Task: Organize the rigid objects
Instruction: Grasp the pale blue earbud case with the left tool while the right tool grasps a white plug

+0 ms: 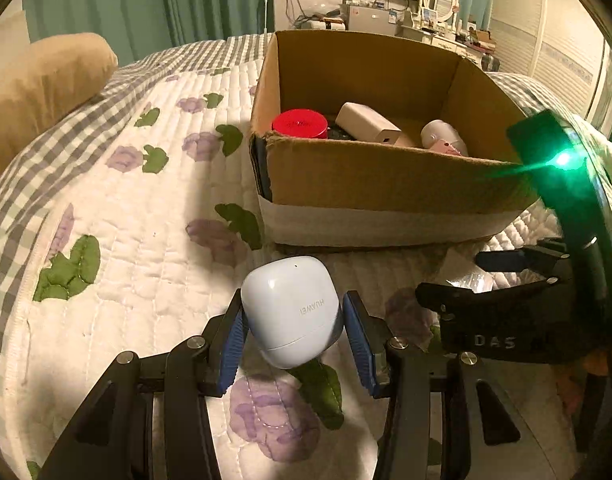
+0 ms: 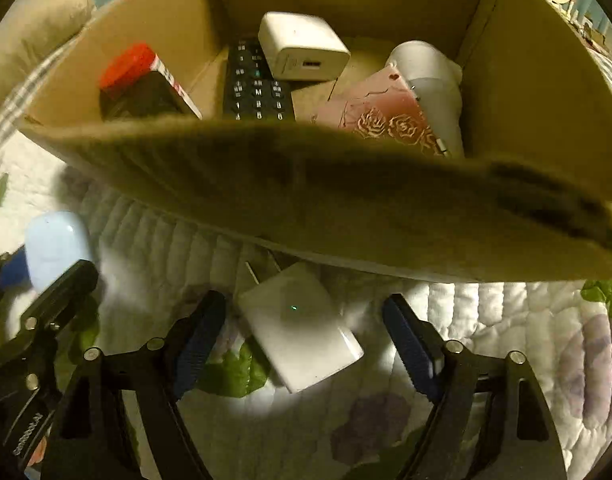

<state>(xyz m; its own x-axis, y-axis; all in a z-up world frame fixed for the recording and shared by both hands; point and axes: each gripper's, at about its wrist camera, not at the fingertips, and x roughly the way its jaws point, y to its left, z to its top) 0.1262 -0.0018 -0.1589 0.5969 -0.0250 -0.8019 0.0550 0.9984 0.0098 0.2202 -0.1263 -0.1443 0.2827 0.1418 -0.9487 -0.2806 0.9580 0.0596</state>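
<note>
While left gripper [image 1: 292,334] fingers clamp pale-blue earbud case [image 1: 292,312], right gripper [image 2: 304,340] fingers spread around white charger [image 2: 302,332].

Both fisheye views are dimly, warmly lit and bent at edges; the cardboard box [image 2: 306,192] rim is blurred.

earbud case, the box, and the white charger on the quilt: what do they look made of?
Earbud case: likely hard plastic, smooth pale-blue gloss, with soft highlights and a crisp lid seam.
Box: corrugated cardboard, matte brown, with a frayed top edge and a pale band along the bottom.
White charger: probably glossy white plastic, reflecting glare; its prongs look like metal, though blurred.
</note>
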